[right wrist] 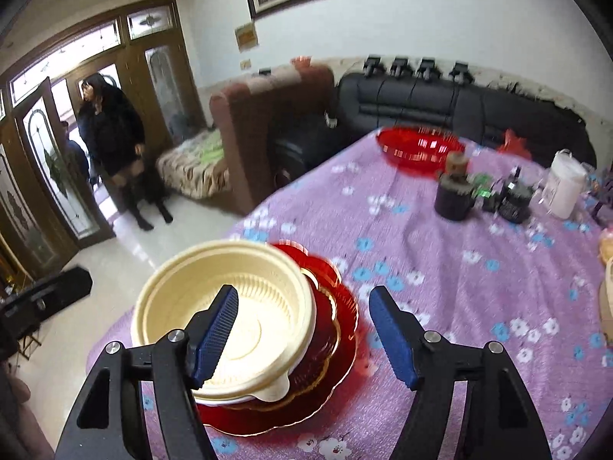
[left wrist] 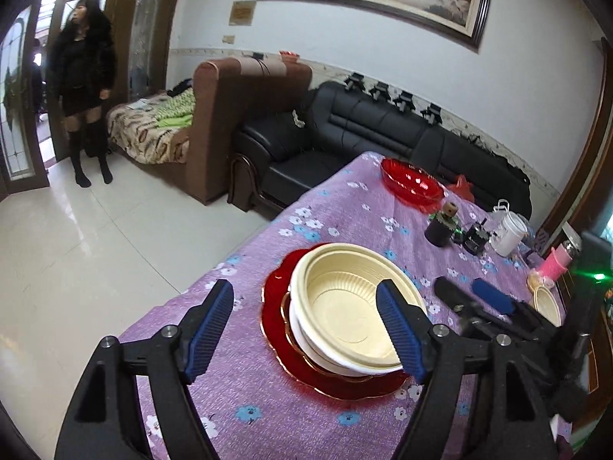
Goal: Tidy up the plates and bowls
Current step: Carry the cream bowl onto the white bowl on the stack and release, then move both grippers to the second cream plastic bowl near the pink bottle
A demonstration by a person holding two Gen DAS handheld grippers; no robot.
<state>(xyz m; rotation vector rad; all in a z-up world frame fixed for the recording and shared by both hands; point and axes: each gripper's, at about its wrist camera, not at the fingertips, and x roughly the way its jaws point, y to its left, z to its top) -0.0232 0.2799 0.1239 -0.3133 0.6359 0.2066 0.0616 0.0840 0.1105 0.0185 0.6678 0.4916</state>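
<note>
My left claw [left wrist: 306,329] stands wide apart with nothing clamped; my right claw [right wrist: 302,337] likewise gapes, gripping nothing. Just ahead of both, on the purple flowered cloth [left wrist: 237,383], the cream bowl [left wrist: 356,299] sits nested in a white bowl [left wrist: 306,329] on the red scalloped plate [left wrist: 276,306]. The left claw's right pad overlaps the cream rim in view, the right claw's left pad likewise. Farther off stands a red glass bowl [left wrist: 412,184], beside dark jars [left wrist: 440,230] and a white tub [left wrist: 509,234].

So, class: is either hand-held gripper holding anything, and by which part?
Nothing is held. The left hand-held gripper and right hand-held gripper both stand open, clear of the cream bowl.
</note>
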